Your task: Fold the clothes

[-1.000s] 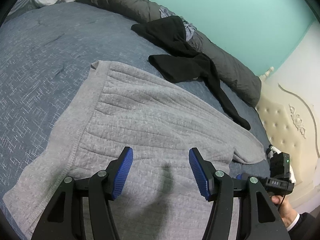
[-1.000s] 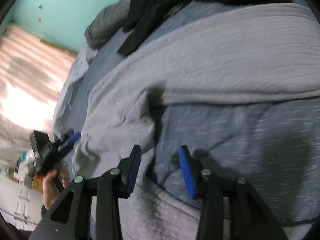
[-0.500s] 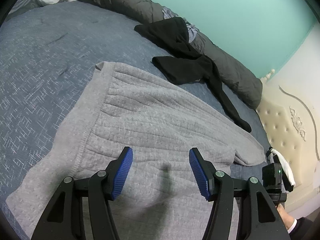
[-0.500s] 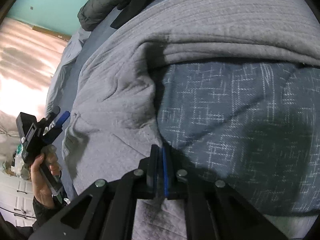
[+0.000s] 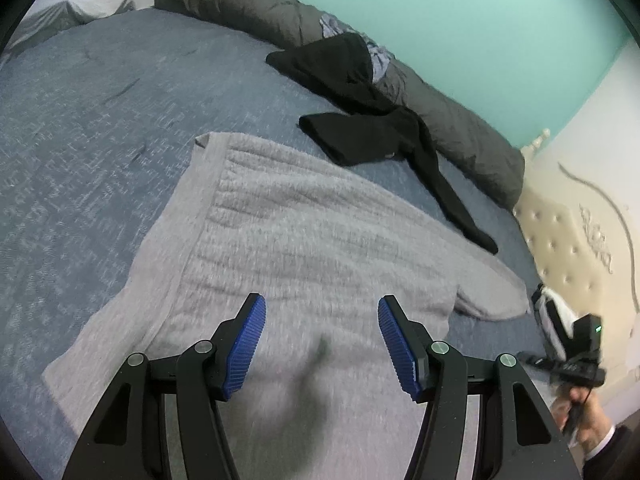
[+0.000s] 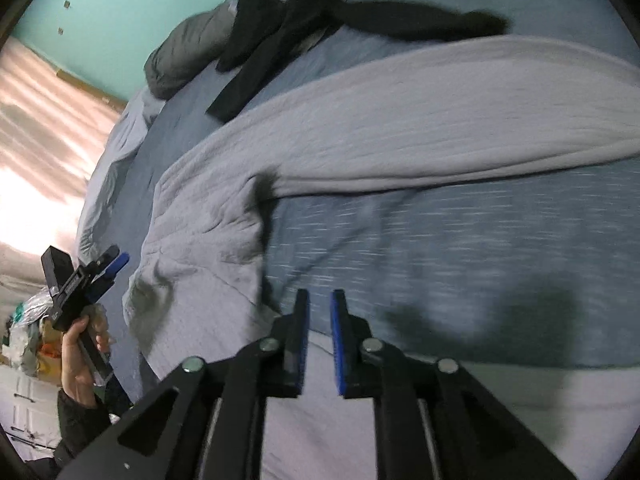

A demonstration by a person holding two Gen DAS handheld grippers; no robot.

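Grey knit sweater (image 5: 304, 248) lies unheld — right gripper (image 6: 319, 334) just reopened slightly, empty; left gripper (image 5: 320, 344) hovers agape. A re-grab risks pinching the blue bedspread (image 6: 460, 248).

**Blurred cloth, cropped edges**

The grey garment (image 5: 304, 248) runs off the bottom edge of the left wrist view, its near end hidden behind the left gripper (image 5: 320, 344); its knit is smeared by motion there. In the right wrist view the same garment (image 6: 400, 120) is cut by the right edge, and the blue bedspread (image 6: 460, 240) beside it is streaked with blur. The hand (image 5: 588, 424) right of the garment is cropped at the frame's corner. Clutter (image 6: 28, 328) left of the garment is too small to identify.
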